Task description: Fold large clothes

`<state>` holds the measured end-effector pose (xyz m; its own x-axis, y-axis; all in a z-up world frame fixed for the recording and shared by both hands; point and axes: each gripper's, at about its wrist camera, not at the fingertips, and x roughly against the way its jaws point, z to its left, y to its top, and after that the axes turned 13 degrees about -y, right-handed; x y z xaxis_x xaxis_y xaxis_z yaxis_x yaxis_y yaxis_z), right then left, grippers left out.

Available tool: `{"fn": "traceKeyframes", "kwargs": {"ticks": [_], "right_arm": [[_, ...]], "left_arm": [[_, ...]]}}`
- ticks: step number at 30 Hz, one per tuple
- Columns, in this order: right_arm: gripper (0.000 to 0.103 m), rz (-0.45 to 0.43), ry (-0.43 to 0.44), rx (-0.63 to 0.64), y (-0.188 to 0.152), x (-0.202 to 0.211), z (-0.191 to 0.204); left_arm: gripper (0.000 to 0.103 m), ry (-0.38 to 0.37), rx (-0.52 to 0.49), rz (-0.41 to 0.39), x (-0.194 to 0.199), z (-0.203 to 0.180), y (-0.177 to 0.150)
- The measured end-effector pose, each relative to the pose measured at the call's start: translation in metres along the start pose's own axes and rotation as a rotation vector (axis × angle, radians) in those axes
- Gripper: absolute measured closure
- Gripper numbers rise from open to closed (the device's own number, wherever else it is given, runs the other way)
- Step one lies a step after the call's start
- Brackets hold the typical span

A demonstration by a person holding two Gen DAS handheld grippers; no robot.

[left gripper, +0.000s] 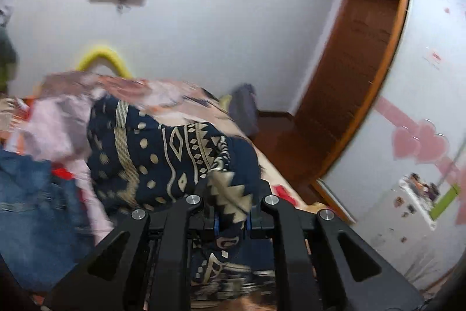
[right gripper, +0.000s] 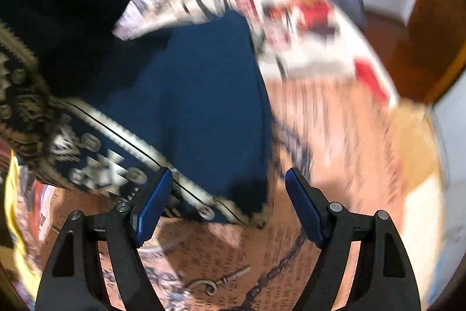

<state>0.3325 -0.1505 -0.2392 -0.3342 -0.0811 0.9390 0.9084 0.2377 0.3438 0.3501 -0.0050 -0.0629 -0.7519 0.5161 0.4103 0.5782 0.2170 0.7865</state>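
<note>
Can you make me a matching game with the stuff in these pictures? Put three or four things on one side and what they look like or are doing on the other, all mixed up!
Things:
1. left gripper
2. right gripper
3. patterned garment
4. jeans

States:
A. plain blue denim, lying at the left of the left wrist view
B. open, nothing between its pads
C. navy with beige zigzags and diamonds
D. shut on cloth

Pairs: 1-D, 2-B, 3-C, 4-A
</note>
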Motion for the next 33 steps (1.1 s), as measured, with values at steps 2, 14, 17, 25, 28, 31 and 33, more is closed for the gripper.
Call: {"fn": "traceKeyframes", "kwargs": {"ticks": [2,14,17,25,28,31,33], "right_arm": [[0.027,0.020,0.036,-0.010,-0.007,-0.013,0.000],[0.026,0.024,0.116,-0.093,-0.026,0.003,-0.045],[0.026,0.001,0.089,-0.099,-0.027,0.017,-0.057],[0.026,-0.097,0.098,-0.121,-0.020,0.061,-0.078],[0.026,-0.129,0.141,-0.135,-0.014,0.071,-0.081],[0.026,-0.144,0.231,-0.150,-0.006,0.079,-0.073],[0.026,-0.138,0.277,-0.151,-0.002,0.083,-0.065]], "left_arm": [[0.092,-0.059,0.033,0.061,-0.026,-0.010,-0.007],[0.092,-0.099,0.071,0.457,-0.109,-0.016,-0.098],[0.092,-0.088,0.058,0.504,-0.102,-0.009,-0.112],[0.048,-0.058,-0.070,0.442,-0.049,-0.043,-0.086],[0.048,-0.021,-0.104,0.379,-0.020,-0.047,-0.068],[0.043,0.043,-0.110,0.324,0.002,-0.033,-0.054],[0.041,0.100,-0.113,0.306,0.011,-0.017,-0.048]]}}
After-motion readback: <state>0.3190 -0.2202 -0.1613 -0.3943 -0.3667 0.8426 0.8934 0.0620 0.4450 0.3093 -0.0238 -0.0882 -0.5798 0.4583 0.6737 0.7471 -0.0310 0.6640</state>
